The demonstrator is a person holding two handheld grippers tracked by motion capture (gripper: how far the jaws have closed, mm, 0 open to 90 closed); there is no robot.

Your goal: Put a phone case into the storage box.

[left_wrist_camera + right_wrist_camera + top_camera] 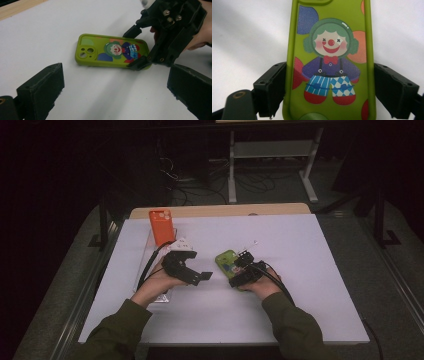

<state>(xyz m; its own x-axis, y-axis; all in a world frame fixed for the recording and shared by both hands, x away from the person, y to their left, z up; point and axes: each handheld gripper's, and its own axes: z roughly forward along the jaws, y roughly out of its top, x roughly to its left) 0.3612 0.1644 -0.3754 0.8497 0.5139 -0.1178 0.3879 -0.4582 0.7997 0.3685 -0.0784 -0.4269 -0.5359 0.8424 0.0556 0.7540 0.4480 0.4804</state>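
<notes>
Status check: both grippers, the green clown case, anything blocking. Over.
Right gripper shut on green clown case, clamping its long edges, case flat on white table. Left gripper open, hovering beside it. Orange case far-left, clear of work.

no readable text, labels or numbers anywhere.

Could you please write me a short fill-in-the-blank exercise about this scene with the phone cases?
1. The right tool grips the ____ case by its two long edges.
2. The figure printed on that case is a ____.
3. The orange case lies beyond the ____ tool.
4. The left tool's jaws stand ____.

Missing words: green; clown; left; open
</notes>
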